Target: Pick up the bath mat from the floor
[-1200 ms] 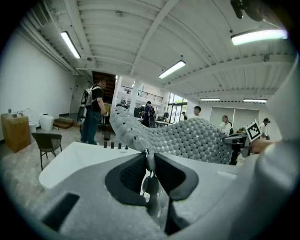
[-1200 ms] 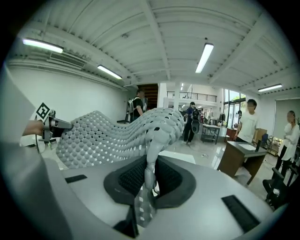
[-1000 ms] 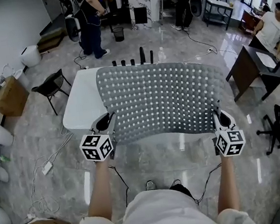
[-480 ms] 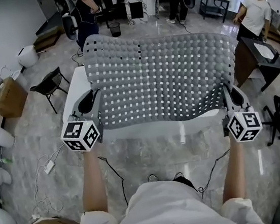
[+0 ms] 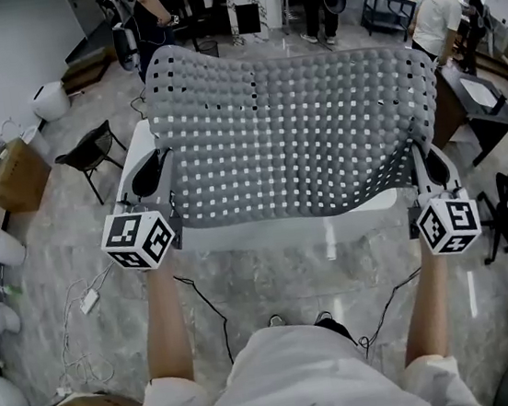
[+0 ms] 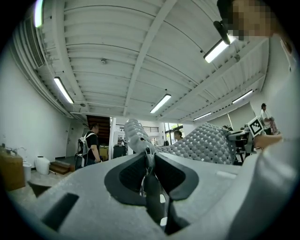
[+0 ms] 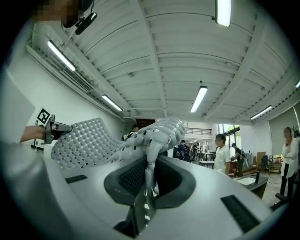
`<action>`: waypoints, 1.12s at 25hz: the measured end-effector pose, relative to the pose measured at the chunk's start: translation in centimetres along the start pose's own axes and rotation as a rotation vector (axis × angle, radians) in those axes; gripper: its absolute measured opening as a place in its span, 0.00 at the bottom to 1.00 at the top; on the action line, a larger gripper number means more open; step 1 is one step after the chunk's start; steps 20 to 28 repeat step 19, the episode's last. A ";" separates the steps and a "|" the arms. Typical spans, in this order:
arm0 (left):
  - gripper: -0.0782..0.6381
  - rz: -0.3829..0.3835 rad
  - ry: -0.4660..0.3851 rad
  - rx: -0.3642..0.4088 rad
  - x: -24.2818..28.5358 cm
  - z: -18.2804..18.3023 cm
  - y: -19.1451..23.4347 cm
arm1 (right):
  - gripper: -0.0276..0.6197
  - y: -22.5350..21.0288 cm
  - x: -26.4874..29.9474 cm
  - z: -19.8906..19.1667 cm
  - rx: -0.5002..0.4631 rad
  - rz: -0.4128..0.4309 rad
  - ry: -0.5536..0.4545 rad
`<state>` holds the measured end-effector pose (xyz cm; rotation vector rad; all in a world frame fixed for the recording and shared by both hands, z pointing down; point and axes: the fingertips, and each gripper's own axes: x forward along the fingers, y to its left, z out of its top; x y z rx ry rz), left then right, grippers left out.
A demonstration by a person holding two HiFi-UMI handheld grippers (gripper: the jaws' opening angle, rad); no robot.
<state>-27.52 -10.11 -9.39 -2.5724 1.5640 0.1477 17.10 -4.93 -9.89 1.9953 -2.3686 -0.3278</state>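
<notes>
Nearest to you: your left forearm [image 5: 166, 330] and right forearm [image 5: 424, 310] reach forward, well apart. Each ends at a marker cube, the left cube [image 5: 138, 240] and the right cube [image 5: 447, 226].

Left gripper [image 5: 155, 171]: your jaws are pressed together on the near left corner of the bath mat [image 5: 289, 118]. The left gripper view shows the mat's thin edge pinched between the pads. The studded sheet runs up and off to the right from there.

Right gripper [image 5: 429, 161]: same grip on the near right corner. The right gripper view shows a fold of mat clamped between the pads and bulging above them.

Mat position: off the floor [image 5: 76, 258] and held in the air, stretched wide between your two grippers. It is grey, covered in round studs and small square holes. Its near edge sags in a shallow curve between the two grips. The far edge rises away from you and the left far corner curls over.

Below the mat: a white table [image 5: 267, 233], only its near rim and left end showing.

On the floor left of the table: a black chair [image 5: 90, 157] and, further left, a cardboard box [image 5: 11, 175].

Right of the table: a dark desk [image 5: 484, 116].

Far end of the room: several people standing, one in a white shirt [image 5: 436, 14] at upper right.
</notes>
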 end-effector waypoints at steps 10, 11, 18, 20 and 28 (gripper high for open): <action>0.20 0.016 -0.033 0.004 -0.9 0.7 0.8 | 0.11 0.6 -0.5 1.1 -0.013 -0.014 -0.029; 0.20 0.018 -0.034 0.004 -0.8 0.8 0.8 | 0.11 0.5 -0.5 1.2 -0.013 -0.014 -0.031; 0.20 0.022 -0.028 0.014 -0.9 0.8 0.7 | 0.11 0.1 -0.6 0.6 -0.015 -0.009 -0.030; 0.20 0.022 -0.027 0.016 -0.8 0.7 0.6 | 0.11 0.0 -0.6 0.4 -0.015 -0.009 -0.028; 0.20 0.022 -0.027 0.016 -0.8 0.7 0.6 | 0.11 0.0 -0.6 0.4 -0.015 -0.009 -0.028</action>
